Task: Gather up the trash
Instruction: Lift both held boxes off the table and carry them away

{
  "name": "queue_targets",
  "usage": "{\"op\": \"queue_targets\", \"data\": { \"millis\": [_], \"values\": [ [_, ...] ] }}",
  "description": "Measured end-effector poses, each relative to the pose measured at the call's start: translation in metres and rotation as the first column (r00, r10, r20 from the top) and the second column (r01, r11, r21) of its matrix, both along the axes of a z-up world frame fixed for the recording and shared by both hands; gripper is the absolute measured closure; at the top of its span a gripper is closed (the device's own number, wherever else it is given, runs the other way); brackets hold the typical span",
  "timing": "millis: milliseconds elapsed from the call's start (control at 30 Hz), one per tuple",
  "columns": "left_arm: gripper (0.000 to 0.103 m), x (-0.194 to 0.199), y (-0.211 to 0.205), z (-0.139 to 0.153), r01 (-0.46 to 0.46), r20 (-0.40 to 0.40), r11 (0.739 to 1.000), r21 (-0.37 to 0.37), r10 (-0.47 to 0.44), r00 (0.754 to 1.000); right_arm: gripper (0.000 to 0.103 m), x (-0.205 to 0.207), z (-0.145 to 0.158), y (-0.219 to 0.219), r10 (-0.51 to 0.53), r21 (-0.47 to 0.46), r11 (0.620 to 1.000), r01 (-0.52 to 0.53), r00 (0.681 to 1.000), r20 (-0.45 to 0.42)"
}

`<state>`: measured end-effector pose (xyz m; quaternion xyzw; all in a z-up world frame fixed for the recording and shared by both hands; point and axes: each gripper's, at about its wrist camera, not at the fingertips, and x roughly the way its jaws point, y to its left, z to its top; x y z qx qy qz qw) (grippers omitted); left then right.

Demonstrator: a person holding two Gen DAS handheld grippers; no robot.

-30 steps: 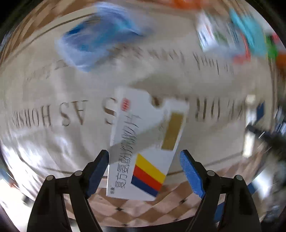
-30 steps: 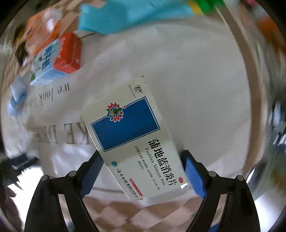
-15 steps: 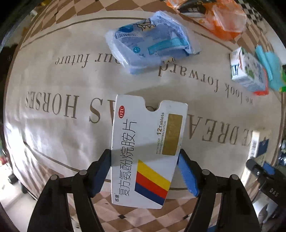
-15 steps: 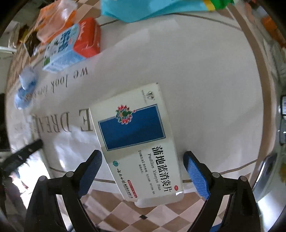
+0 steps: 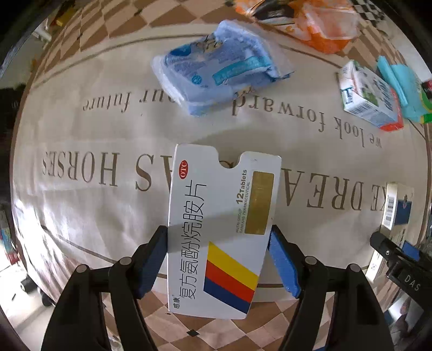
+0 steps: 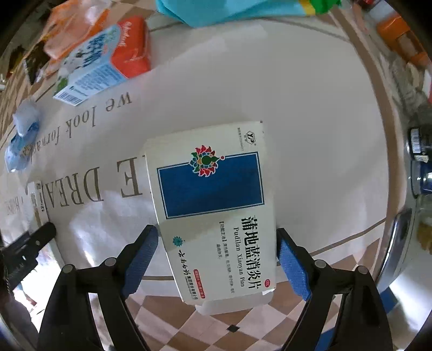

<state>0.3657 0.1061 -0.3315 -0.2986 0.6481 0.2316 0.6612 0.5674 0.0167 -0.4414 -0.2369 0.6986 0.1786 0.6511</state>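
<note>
We work over the desk [image 5: 81, 151], whose cream cloth with printed lettering carries the litter still to be gathered. Largest on it is the blue tissue pack [image 5: 216, 78], lying flat at the far middle of the left wrist view, with an orange plastic bag [image 5: 324, 29] beyond it at the far right edge. To the right sits a milk carton [image 5: 367, 94] on its side, touching a red packet [image 6: 132, 51] that shows better in the right wrist view, and teal paper [image 6: 229, 10] lies farther back. These lie loose and well apart from each other, so we judge each needs its own pick.

In our left gripper [image 5: 217, 259] we hold the white medicine box with the yellow, red and blue stripes [image 5: 221, 229]. The jaws press on its two long edges near its lower half, so the box stands out forward from the pads, lifted clear of the cloth. Gripping the narrow width suits the flat carton, which would likely bow if squeezed hard.

In our right gripper [image 6: 216, 262] we hold the white medicine box with the blue panel [image 6: 213, 210], again by its long edges, with the jaws closed onto it and the box tilted slightly left. Its near end flap hangs open.

With both hands full, we judge the next step is carrying both boxes to a bin, which we cannot see.
</note>
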Motion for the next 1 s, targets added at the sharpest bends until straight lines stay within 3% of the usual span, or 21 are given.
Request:
{"op": "queue_targets", "data": {
  "millis": [33, 100, 300, 500, 533, 600, 700, 767, 900, 1000],
  "values": [
    [0.032, -0.002, -0.003, 0.006, 0.003, 0.006, 1.000, 0.012, -0.003, 1.000, 0.028, -0.003, 0.004, 0.000, 0.016, 0.015, 1.000, -0.016, 1.000, 0.008],
    [0.032, -0.009, -0.009, 0.017, 0.006, 0.038, 1.000, 0.025, -0.006, 0.999, 0.028, -0.016, 0.007, -0.004, 0.004, 0.044, 0.999, -0.003, 0.999, -0.034],
    [0.032, -0.052, -0.021, 0.066, -0.015, 0.145, 0.997, 0.076, 0.004, 0.989, 0.028, -0.058, 0.036, 0.005, -0.005, 0.122, 0.993, 0.002, 1.000, 0.019],
    [0.032, -0.148, -0.021, 0.125, -0.035, 0.281, 0.990, 0.133, -0.004, 0.960, 0.028, -0.152, 0.092, 0.018, -0.012, 0.257, 0.966, -0.015, 0.994, 0.104],
    [0.032, -0.163, -0.022, 0.132, -0.068, 0.267, 0.981, 0.181, 0.018, 0.964, 0.028, -0.147, 0.103, -0.001, -0.015, 0.280, 0.960, -0.016, 0.994, 0.108],
    [0.032, -0.203, -0.023, 0.143, -0.047, 0.290, 0.975, 0.219, -0.019, 0.957, 0.028, -0.180, 0.124, -0.008, -0.033, 0.327, 0.945, -0.008, 0.992, 0.120],
    [0.032, -0.257, -0.019, 0.144, -0.041, 0.312, 0.970, 0.238, -0.036, 0.949, 0.028, -0.239, 0.161, -0.038, -0.085, 0.382, 0.924, 0.034, 0.989, 0.119],
    [0.032, -0.284, -0.020, 0.135, -0.047, 0.309, 0.978, 0.204, -0.019, 0.951, 0.028, -0.273, 0.173, -0.059, -0.111, 0.394, 0.917, 0.058, 0.987, 0.113],
    [0.032, -0.337, -0.037, 0.123, -0.018, 0.315, 0.984, 0.177, -0.039, 0.948, 0.028, -0.349, 0.172, -0.086, -0.143, 0.384, 0.917, 0.102, 0.987, 0.079],
    [0.032, -0.372, -0.053, 0.099, -0.008, 0.291, 0.992, 0.130, -0.030, 0.956, 0.028, -0.395, 0.147, -0.107, -0.146, 0.339, 0.931, 0.132, 0.989, 0.016]
  ]
}}
